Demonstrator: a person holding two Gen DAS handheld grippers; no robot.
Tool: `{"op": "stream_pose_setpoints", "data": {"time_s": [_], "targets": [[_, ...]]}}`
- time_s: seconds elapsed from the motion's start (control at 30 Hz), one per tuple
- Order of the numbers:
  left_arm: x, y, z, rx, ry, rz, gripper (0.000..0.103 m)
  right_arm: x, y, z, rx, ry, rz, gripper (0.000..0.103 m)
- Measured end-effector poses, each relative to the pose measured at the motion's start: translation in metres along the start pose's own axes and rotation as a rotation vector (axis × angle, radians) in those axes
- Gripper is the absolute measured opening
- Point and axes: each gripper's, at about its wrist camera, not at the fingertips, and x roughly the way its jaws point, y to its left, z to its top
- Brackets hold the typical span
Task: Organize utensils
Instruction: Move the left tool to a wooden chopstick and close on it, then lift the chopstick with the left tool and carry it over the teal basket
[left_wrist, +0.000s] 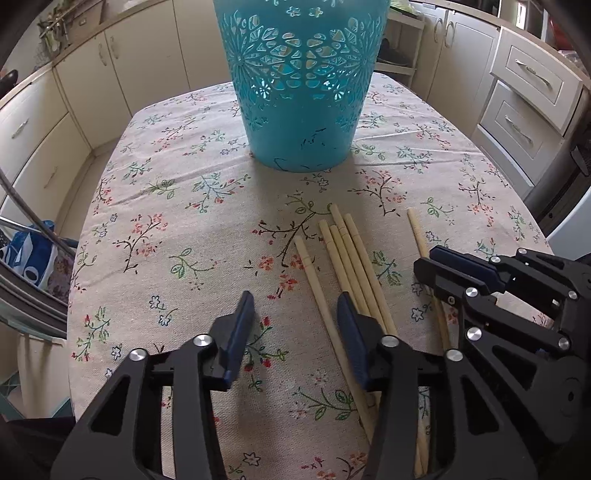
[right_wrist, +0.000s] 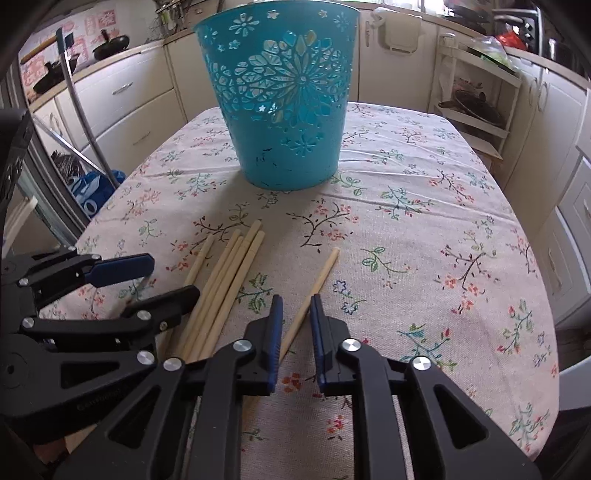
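1. Chopsticks (left_wrist: 347, 266) lie in a loose bundle on the floral tabletop (left_wrist: 177, 229), near the turquoise basket (left_wrist: 301, 88) that stands upright farther back.
2. One single chopstick (right_wrist: 314, 288) lies apart, just right of the bundle.
3. Left tool (left_wrist: 295, 314) is released, its jaws parted over bare cloth, the right pad beside the bundle.
4. Right tool (right_wrist: 295, 314) has narrow jaws flanking the single chopstick; whether the pads press it I cannot tell.

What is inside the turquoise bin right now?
Through the cutouts of the turquoise bin only light and its far wall show; no chopsticks visible there. Its rim top and floor are hidden, so the contents stay unconfirmed. The wooden chopsticks lie on the floral tablecloth.
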Motion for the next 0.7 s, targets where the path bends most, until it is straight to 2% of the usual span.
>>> {"op": "stream_pose_setpoints", "data": {"time_s": [0.1,0.13,0.2,0.27,0.3,0.33,0.43,0.5,0.7], "targets": [[0.000,-0.003,0.001,0.021,-0.003,-0.027,0.022,0.000,-0.008,0.002,-0.001,0.011,-0.015,0.011],[0.000,-0.005,0.001,0.033,-0.002,-0.042,0.014,0.000,-0.012,0.003,0.006,0.017,-0.012,0.011],[0.001,-0.008,0.002,0.042,0.006,-0.081,0.008,0.001,-0.015,0.005,0.010,0.026,-0.010,0.011],[0.000,-0.006,0.003,0.036,0.013,-0.121,0.007,0.002,-0.016,0.007,0.009,0.030,-0.005,0.018],[0.000,-0.006,0.003,0.034,0.008,-0.148,0.006,0.003,-0.016,0.007,0.008,0.029,-0.004,0.025],[0.001,-0.005,0.002,0.027,0.016,-0.169,0.006,0.004,-0.015,0.008,0.007,0.027,-0.005,0.027],[0.001,-0.008,0.003,0.049,0.014,-0.169,0.005,0.005,-0.013,0.009,-0.005,0.029,-0.007,0.024],[0.001,-0.009,0.003,0.043,0.018,-0.182,0.005,0.004,-0.014,0.009,-0.005,0.040,0.007,0.013],[0.004,-0.002,0.006,-0.001,0.036,-0.184,0.006,0.005,-0.019,0.010,0.011,0.043,0.018,0.013]]}}
